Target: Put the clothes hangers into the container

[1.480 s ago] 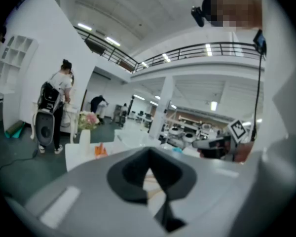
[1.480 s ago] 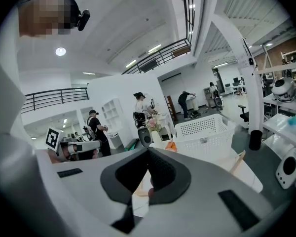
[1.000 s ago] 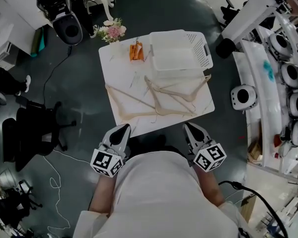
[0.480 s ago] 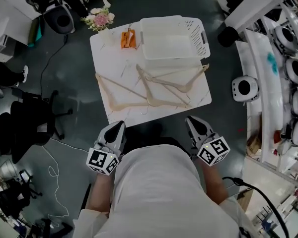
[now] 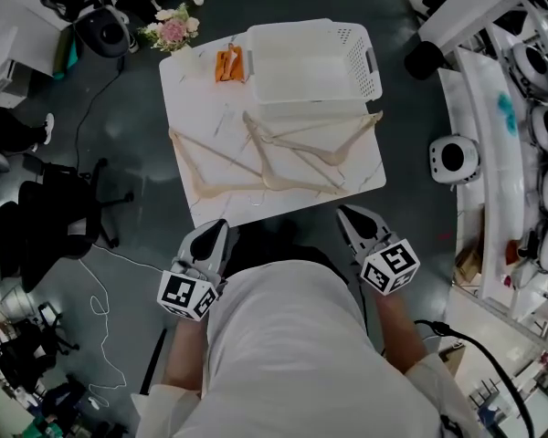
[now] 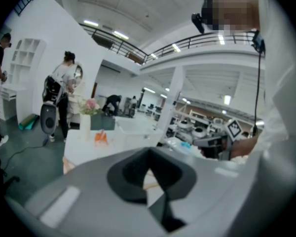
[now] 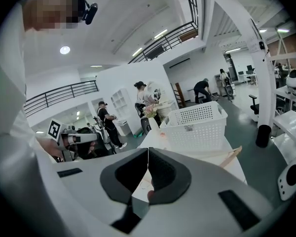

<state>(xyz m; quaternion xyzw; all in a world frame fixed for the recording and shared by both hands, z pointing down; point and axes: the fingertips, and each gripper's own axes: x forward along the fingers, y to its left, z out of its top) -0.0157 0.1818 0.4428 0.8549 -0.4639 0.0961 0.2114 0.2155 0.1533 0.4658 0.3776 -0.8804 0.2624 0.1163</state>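
Pale wooden clothes hangers (image 5: 272, 160) lie overlapping across the middle of the white table (image 5: 370, 182). The white perforated basket (image 5: 310, 60) stands empty at the table's far right corner, just beyond the hangers. My left gripper (image 5: 217, 232) and right gripper (image 5: 347, 215) hover off the table's near edge, close to the person's body, both shut and empty. In the right gripper view the jaws (image 7: 148, 154) meet, with the basket (image 7: 197, 127) and a hanger end (image 7: 234, 155) ahead. In the left gripper view the jaws (image 6: 149, 168) are also together.
An orange object (image 5: 226, 64) and a vase of flowers (image 5: 170, 31) sit at the table's far left corner. A black chair (image 5: 50, 222) and cables are on the floor to the left. White machines (image 5: 455, 158) line the right side. People stand in the background (image 6: 64, 95).
The head view has shifted, so the table now sits higher and further left in the picture. Both grippers stay shut at the near edge; the hangers have not moved.
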